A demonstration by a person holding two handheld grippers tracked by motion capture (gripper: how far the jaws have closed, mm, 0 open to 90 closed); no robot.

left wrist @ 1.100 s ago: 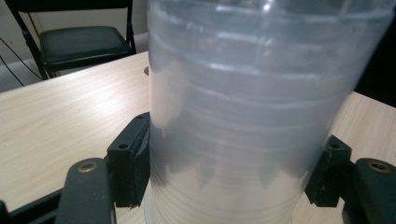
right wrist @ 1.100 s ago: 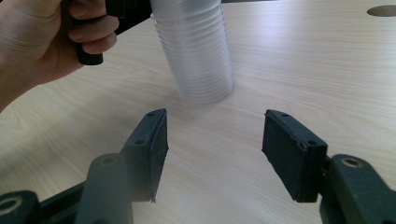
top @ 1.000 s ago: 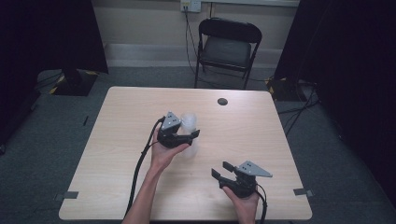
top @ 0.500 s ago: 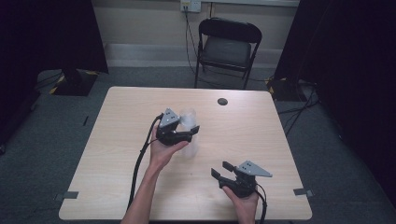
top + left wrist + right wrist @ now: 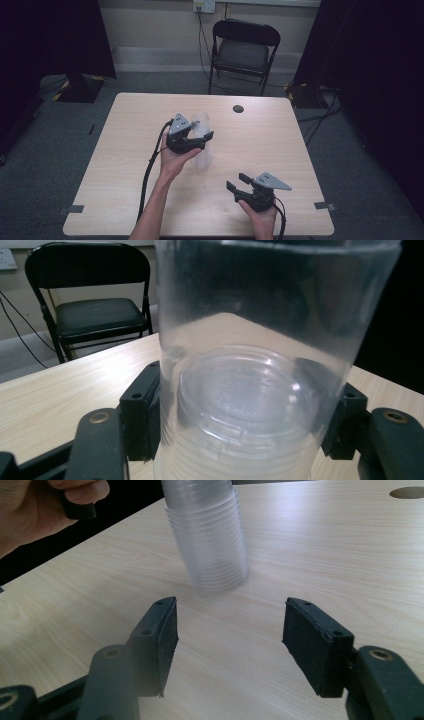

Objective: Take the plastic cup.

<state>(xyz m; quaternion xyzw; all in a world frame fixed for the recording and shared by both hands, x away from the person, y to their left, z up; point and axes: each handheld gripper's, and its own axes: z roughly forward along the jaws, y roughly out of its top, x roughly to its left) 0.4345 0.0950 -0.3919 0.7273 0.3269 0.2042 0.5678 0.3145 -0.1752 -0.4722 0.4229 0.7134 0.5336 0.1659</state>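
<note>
While the left gripper (image 5: 199, 136) is closing on the cup stack (image 5: 201, 145), its fingers (image 5: 142, 412) are sitting on either side of the clear wall, and they seem to be just touching it rather than squeezing. Between those fingers the stack is standing upright on the bench (image 5: 125, 165), its long axis running vertical, rims down. Ahead of the right gripper (image 5: 238, 181), past the gap between its fingers (image 5: 160, 640), the stack's foot is standing well apart, so the left hand is the nearer one. Right fingers are resting wide apart with nothing between them, held low and level over the bench.
</note>
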